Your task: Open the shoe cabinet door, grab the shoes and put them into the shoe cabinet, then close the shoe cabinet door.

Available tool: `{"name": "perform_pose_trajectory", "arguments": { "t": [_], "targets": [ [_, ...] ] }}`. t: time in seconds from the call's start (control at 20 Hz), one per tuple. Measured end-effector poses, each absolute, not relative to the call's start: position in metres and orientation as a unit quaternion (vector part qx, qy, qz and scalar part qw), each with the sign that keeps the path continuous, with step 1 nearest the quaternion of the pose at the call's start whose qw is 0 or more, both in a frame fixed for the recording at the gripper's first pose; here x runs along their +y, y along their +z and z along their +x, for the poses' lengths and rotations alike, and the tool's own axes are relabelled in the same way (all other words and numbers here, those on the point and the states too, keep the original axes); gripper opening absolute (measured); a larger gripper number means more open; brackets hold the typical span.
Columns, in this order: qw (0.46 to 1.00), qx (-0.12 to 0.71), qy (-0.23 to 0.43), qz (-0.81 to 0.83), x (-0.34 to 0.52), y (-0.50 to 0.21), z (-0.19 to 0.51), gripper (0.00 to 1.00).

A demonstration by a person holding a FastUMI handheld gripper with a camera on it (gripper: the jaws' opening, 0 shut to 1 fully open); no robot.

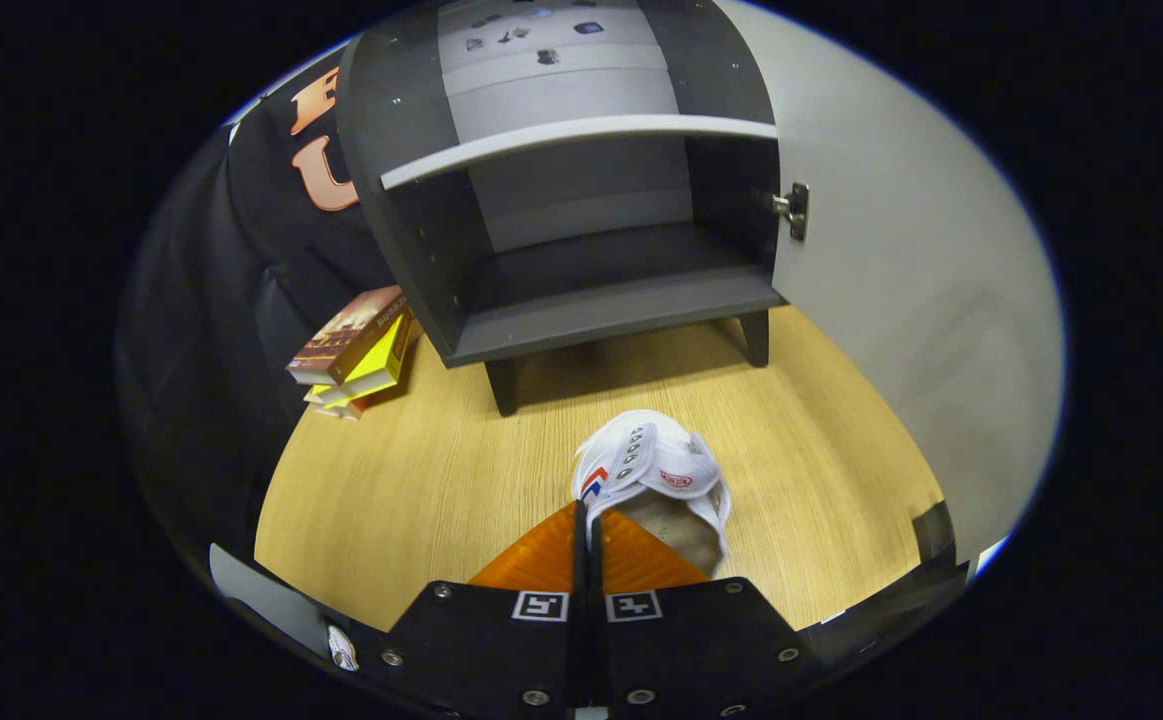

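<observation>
A white shoe (653,468) with a red and blue mark hangs just ahead of my gripper (586,525), whose fingers are closed together on the rim of the shoe's opening, lifting it above the wooden floor. Beyond the shoe stands the dark grey shoe cabinet (581,230) on short legs, with a light shelf (571,138) across its middle and a bare lower compartment. Its door (901,290) is swung wide open to the right, hung on a metal hinge (793,208).
A stack of books (356,350) lies on the wooden floor (421,480) to the left of the cabinet, against the black cloth wall. The open door stands as a pale panel along the right side.
</observation>
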State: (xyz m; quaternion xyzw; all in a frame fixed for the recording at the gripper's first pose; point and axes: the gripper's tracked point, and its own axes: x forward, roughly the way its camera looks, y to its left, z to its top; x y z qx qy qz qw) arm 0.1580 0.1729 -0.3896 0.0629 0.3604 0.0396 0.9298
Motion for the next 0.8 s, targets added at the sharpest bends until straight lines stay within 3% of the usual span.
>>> {"name": "perform_pose_trajectory", "arguments": {
  "t": [0.8],
  "targets": [
    [0.981,0.181,0.060,0.037,0.175,-0.183,0.201,0.00]
  ]
}}
